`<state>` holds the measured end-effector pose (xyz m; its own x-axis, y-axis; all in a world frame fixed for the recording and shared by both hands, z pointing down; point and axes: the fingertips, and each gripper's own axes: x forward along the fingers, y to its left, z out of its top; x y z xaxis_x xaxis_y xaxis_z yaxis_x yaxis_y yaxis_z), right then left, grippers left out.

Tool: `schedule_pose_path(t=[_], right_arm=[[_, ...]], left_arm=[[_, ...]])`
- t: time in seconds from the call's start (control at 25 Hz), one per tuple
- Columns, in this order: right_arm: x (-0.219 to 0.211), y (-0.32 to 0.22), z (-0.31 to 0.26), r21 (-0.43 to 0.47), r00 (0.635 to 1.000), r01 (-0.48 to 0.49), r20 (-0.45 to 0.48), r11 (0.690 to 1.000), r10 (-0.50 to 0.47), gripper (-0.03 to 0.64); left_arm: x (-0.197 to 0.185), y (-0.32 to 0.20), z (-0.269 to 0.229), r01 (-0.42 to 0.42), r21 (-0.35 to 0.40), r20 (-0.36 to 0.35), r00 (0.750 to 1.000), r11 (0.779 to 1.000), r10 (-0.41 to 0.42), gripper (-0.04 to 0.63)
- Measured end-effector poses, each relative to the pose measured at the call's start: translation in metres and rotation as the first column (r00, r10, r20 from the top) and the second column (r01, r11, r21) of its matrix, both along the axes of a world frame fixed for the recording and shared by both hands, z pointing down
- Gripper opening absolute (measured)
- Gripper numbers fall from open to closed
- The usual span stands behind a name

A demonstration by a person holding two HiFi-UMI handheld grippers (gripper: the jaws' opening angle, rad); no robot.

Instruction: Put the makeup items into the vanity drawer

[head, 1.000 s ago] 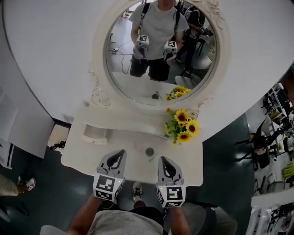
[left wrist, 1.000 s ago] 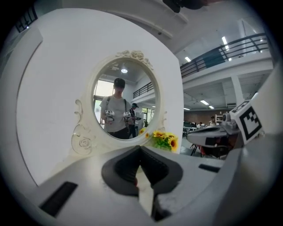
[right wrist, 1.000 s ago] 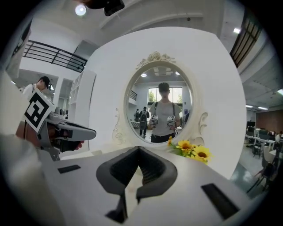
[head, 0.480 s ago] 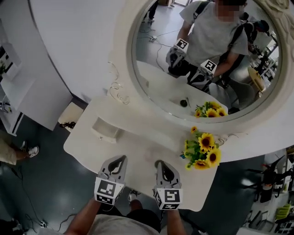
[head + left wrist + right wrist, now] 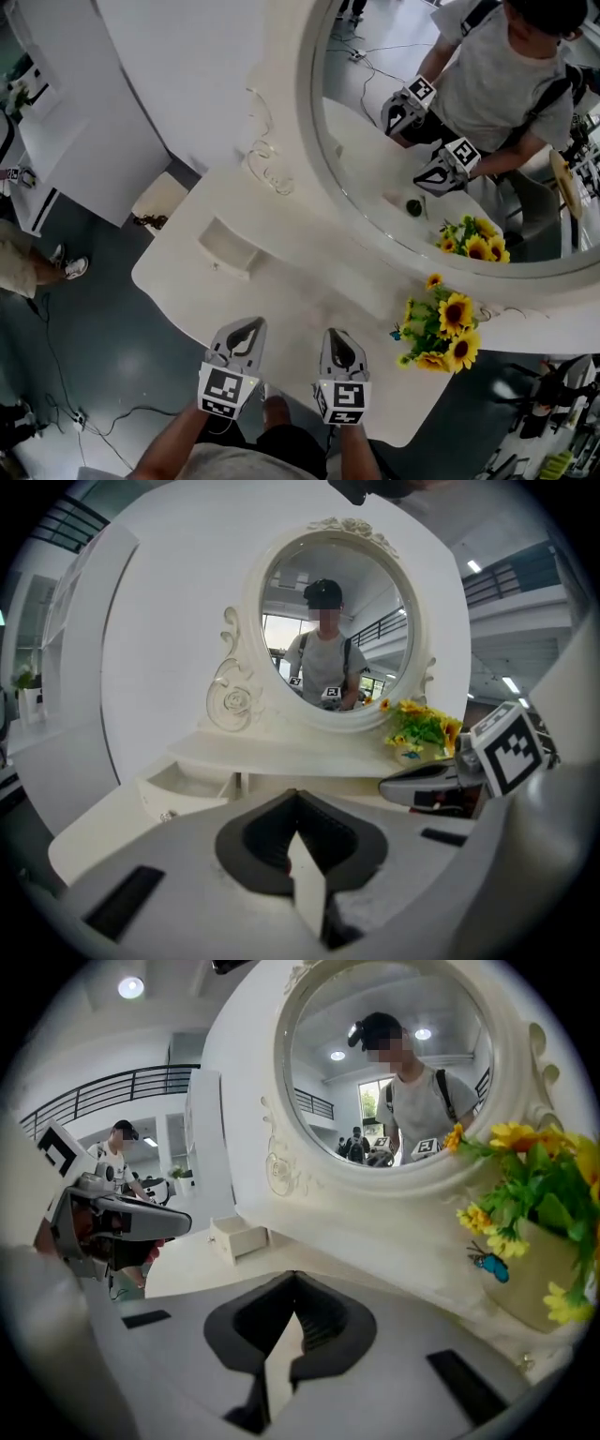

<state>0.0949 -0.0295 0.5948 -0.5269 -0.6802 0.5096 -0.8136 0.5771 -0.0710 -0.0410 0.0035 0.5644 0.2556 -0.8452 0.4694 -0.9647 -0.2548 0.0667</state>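
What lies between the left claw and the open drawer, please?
Only bare tabletop separates the left claw from the drawer; the head view shows it.

A small cream-white vanity drawer (image 5: 228, 248) with a little round knob on its front is seen pulled open, upright, at the left part of the pale worktop (image 5: 309, 305). A small dark round item (image 5: 413, 207) is made out only as a reflection in the oval mirror (image 5: 375, 94); what it is cannot be told.
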Motion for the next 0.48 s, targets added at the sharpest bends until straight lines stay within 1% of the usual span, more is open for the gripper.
schedule_pose_path(t=[0.16, 0.2, 0.24, 0.28, 0.32, 0.4, 0.48], right_arm=[[0.001, -0.004, 0.025, -0.075, 0.999, 0.005, -0.032, 0.997, -0.007, 0.008], [0.000, -0.004, 0.031, -0.096, 0.999, 0.010, -0.034, 0.995, -0.013, 0.022], [-0.001, -0.004, 0.037, -0.118, 0.999, 0.017, -0.034, 0.993, -0.021, 0.059], [-0.002, -0.004, 0.043, -0.140, 0.999, 0.025, -0.035, 0.990, -0.030, 0.130], [-0.003, -0.004, 0.049, -0.158, 0.999, 0.032, -0.038, 0.987, -0.038, 0.163], [-0.005, -0.005, 0.061, -0.182, 0.997, 0.038, -0.055, 0.983, -0.049, 0.193], [-0.006, -0.007, 0.070, -0.196, 0.995, 0.042, -0.075, 0.980, -0.058, 0.195]], left_arm=[[-0.002, 0.004, 0.012, 0.027, -0.027, -0.011, 1.000, 0.999, -0.028, -0.002], [-0.003, 0.005, 0.015, 0.037, -0.034, -0.016, 0.999, 0.999, -0.038, -0.002], [-0.004, 0.007, 0.017, 0.046, -0.041, -0.019, 0.999, 0.998, -0.047, -0.002], [-0.005, 0.008, 0.020, 0.052, -0.047, -0.019, 0.998, 0.998, -0.053, -0.002], [-0.005, 0.009, 0.022, 0.058, -0.053, -0.018, 0.998, 0.997, -0.059, -0.002], [-0.007, 0.010, 0.027, 0.065, -0.063, -0.016, 0.998, 0.996, -0.067, -0.002], [-0.009, 0.010, 0.031, 0.073, -0.070, -0.015, 0.997, 0.995, -0.074, -0.002]])
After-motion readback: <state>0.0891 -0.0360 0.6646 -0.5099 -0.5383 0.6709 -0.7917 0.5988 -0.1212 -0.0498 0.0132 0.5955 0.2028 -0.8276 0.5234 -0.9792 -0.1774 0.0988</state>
